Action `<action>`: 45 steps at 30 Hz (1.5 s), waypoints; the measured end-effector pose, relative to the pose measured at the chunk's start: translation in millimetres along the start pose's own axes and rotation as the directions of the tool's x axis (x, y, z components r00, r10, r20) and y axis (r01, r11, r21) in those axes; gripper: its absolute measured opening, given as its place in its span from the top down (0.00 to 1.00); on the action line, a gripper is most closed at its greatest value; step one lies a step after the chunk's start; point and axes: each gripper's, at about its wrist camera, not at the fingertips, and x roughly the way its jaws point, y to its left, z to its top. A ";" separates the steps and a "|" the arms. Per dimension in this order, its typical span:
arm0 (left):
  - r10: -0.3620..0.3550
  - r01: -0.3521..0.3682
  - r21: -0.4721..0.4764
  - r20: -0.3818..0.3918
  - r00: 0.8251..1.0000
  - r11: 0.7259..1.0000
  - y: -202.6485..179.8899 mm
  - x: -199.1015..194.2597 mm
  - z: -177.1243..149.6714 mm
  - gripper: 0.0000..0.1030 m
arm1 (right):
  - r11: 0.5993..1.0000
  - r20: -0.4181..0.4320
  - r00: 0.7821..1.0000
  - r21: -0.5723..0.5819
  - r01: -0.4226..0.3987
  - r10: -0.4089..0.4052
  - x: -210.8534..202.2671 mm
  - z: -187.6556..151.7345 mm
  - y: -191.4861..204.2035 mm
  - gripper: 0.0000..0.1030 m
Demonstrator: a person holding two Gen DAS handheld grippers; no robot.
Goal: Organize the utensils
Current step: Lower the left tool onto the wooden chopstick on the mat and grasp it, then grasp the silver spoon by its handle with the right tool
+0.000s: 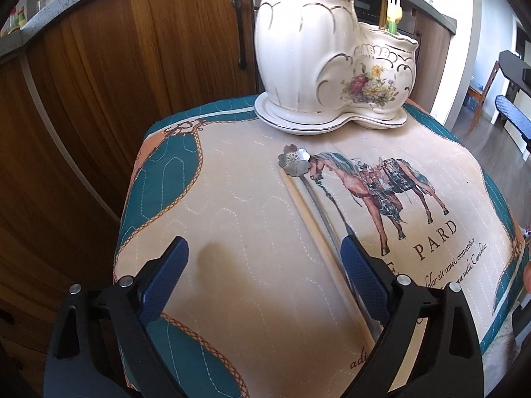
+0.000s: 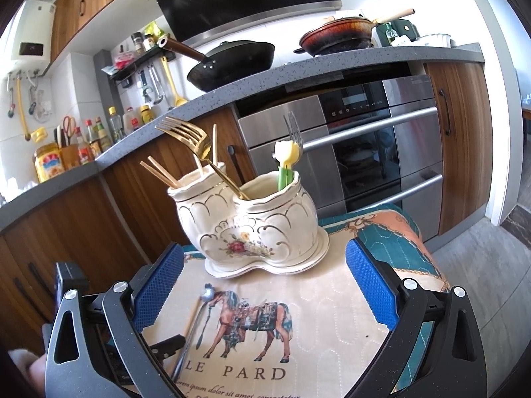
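Note:
A white ceramic two-pot utensil holder (image 1: 332,56) stands at the far end of a horse-print cloth (image 1: 252,219); it also shows in the right wrist view (image 2: 252,229). It holds chopsticks (image 2: 159,172), a gold fork (image 2: 195,146) and green-handled utensils (image 2: 287,162). On the cloth lie a silver flower-head spoon (image 1: 295,161) and a wooden chopstick (image 1: 318,245), side by side. My left gripper (image 1: 265,258) is open low over the cloth; its right finger touches or overlaps the spoon handle. My right gripper (image 2: 265,265) is open and empty, above the cloth before the holder.
Wooden kitchen cabinets (image 1: 99,66) stand behind the cloth-covered stand. A grey counter (image 2: 265,76) carries a black wok (image 2: 232,63), a red pot (image 2: 341,36) and bottles (image 2: 93,136). A steel oven (image 2: 365,146) is behind the holder. Floor lies to the right (image 2: 481,265).

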 end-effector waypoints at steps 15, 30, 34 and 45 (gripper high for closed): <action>-0.075 0.084 0.096 -0.088 0.993 0.992 -13.8 0.2 3.8 0.59 | 1.000 -0.006 1.000 -0.011 -0.017 0.017 -0.9 -0.3 2.3 0.06; -0.148 0.149 0.026 -0.044 0.988 0.988 19.9 -0.2 4.0 0.96 | 0.982 -0.147 0.989 -0.182 -0.047 0.020 22.1 -22.8 39.3 0.06; -0.168 0.167 -0.030 -0.004 0.986 0.985 39.2 -2.2 5.0 0.96 | 0.970 -0.214 0.977 -0.238 -0.049 -0.003 34.6 -34.2 53.2 0.06; -0.226 0.247 -0.117 0.166 0.960 0.962 65.6 -15.4 4.3 0.96 | 0.951 -0.418 0.907 -0.295 -0.087 -0.047 77.0 -66.6 92.4 0.28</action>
